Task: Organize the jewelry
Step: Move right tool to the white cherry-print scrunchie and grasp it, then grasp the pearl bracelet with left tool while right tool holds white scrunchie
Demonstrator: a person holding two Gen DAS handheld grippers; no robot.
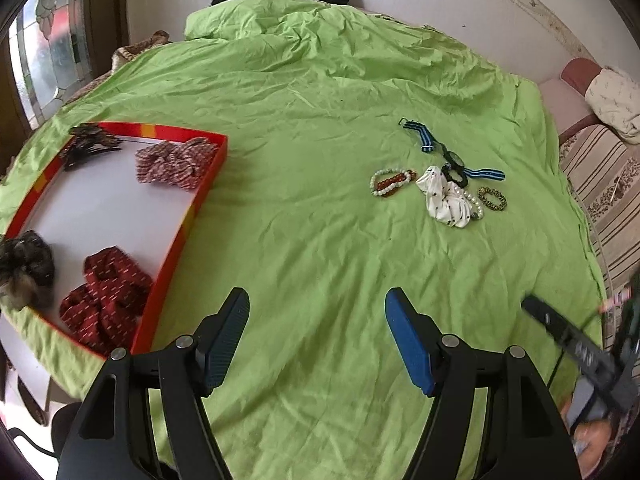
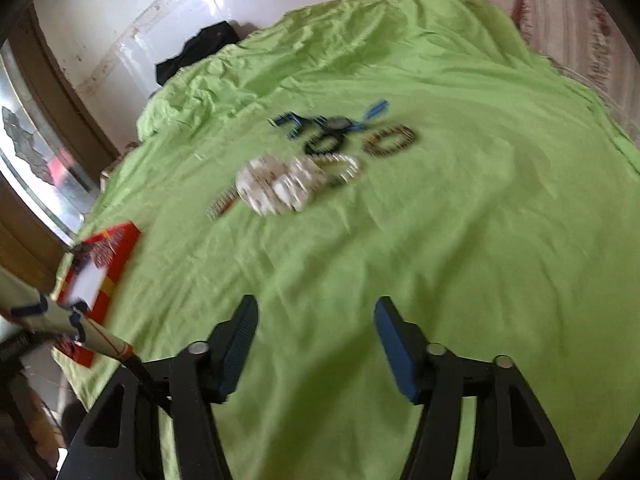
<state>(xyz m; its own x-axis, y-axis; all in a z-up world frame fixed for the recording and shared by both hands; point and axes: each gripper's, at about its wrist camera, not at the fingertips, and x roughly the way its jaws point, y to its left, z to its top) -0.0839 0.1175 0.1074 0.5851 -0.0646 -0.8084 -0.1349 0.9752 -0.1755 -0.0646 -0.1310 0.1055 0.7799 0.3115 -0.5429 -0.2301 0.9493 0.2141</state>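
The jewelry is found in a small heap on the green bed sheet (image 1: 304, 216), toward the right edge of the bed. A bead bracelet (image 1: 390, 182) of pale and red-brown beads is laid beside a white scrunchie (image 1: 444, 196). A pearl bracelet (image 1: 472, 199) is touching the scrunchie. A little dark and gold band (image 1: 493, 199) is set just beside it. A watch with a blue striped strap (image 1: 450, 155) is stretched out behind them.

A red tray (image 1: 188, 220) is placed at the left edge of the bed. Hair things are kept in it: a dark red scrunchie (image 1: 106, 300), a red and white scrunchie (image 1: 176, 164), a dark hair clip (image 1: 94, 144) and a fluffy brown piece (image 1: 24, 268), which is cut off by the picture's edge.

The left tool (image 1: 318, 304) is held wide open over bare sheet, and nothing is gripped or touched. The right tool (image 2: 316, 312) is also held open and empty.

In the right wrist view the heap is badly blurred, so single beads cannot be made out. The tray is mostly cut off there.
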